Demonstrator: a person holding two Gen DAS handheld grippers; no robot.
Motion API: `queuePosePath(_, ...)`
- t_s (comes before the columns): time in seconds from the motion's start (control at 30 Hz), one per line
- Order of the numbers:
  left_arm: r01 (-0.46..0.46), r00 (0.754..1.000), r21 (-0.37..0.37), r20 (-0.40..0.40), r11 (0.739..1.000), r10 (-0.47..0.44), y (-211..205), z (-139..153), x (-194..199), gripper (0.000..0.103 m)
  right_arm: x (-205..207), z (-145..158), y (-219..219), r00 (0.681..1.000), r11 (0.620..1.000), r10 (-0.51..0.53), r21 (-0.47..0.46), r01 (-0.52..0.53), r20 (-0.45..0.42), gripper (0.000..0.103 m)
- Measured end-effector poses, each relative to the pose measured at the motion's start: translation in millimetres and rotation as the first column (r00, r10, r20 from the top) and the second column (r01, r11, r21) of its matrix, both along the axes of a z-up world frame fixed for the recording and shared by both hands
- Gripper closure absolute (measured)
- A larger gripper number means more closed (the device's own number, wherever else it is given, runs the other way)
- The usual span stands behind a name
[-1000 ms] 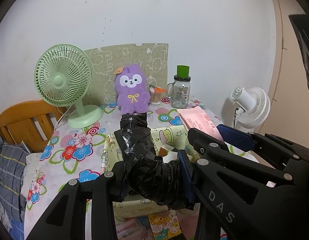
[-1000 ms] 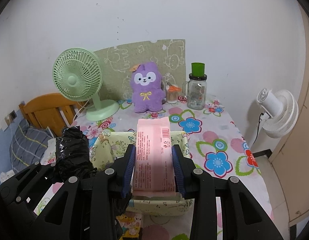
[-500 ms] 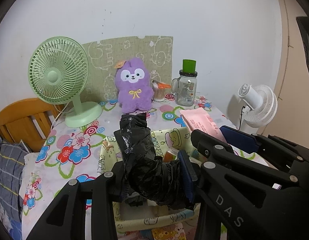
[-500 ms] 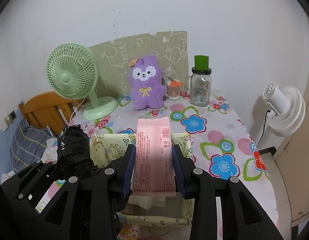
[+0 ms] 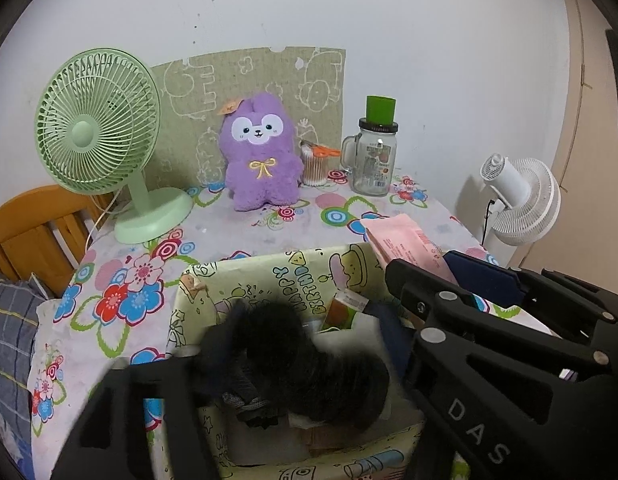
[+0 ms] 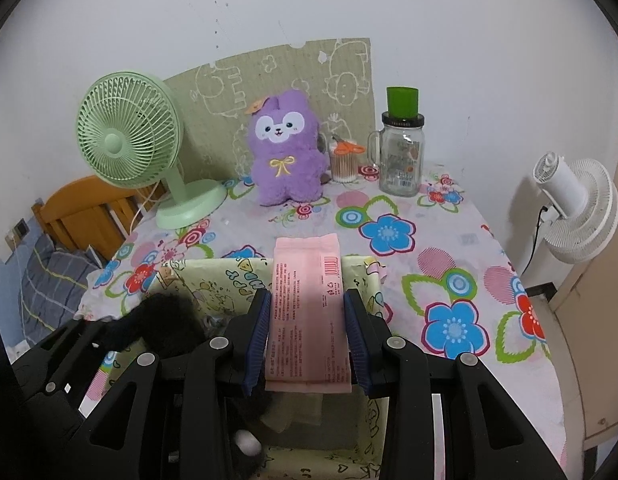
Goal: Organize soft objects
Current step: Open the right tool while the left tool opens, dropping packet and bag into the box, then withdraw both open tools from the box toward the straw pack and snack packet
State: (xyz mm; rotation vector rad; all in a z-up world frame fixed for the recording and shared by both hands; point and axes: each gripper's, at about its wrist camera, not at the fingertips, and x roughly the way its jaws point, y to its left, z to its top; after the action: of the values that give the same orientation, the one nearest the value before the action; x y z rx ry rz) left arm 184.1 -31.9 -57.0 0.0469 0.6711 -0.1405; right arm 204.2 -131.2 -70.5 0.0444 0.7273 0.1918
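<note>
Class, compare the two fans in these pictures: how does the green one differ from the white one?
The green fan stands on the flowered table, its grille facing the camera. The white fan stands off the table's edge, beside the wall, showing its motor back. Both are small round caged fans.

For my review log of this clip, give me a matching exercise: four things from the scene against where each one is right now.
Things:
1. pink packet
2. black bundle
3. purple plush
4. white fan

Places:
A. off the table's right edge
B. dropping blurred into the fabric box
C. upright at the back of the table
D. clamped between the right gripper jaws

Pairs: 1-D, 2-B, 3-C, 4-A
</note>
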Motion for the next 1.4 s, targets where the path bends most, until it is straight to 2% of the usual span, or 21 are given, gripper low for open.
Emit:
queuePosePath(0.2,-0.004,1.0,0.035,0.003,0.999,0.003,1,-1,-3,0.016,3,-3,1,1.0,1.0,0.014,0.003,-0.014,-0.009,0.063)
queuePosePath(0.6,-0.035,0.999,0.059,-0.009,0.998,0.036,14,-7,-8,0.015,6,-13,20,0.997,0.997,0.076,-0.009,-0.076,-0.032,0.06)
queuePosePath(0.63,-0.035,0.999,0.057,-0.009,0.998,0.036,15,-7,-8,0.015,6,-13,21,0.996,0.997,0.079,-0.011,-0.079,-0.033,0.055)
queuePosePath(0.67,-0.036,0.999,0.055,-0.011,0.998,0.036,15,-7,-9,0.015,5,-14,21,0.996,0.997,0.082,-0.008,-0.082,-0.034,0.043)
queuePosePath(0.73,-0.036,0.999,0.052,-0.012,0.998,0.037,17,-7,-10,0.015,4,-14,23,0.995,0.996,0.088,-0.011,-0.088,-0.036,0.033)
queuePosePath(1.2,-0.052,0.999,0.03,-0.002,0.998,0.052,18,1,-31,0.013,-21,-4,26,0.996,0.995,0.09,-0.041,-0.09,-0.001,0.03)
queuePosePath(1.27,-0.051,0.999,0.028,0.006,0.998,0.051,18,3,-36,0.013,-25,-1,26,0.996,0.995,0.088,-0.044,-0.088,0.006,0.025)
queuePosePath(1.4,-0.045,0.999,0.022,0.021,0.999,0.044,16,7,-45,0.012,-36,6,22,0.996,0.996,0.083,-0.044,-0.081,0.026,0.022)
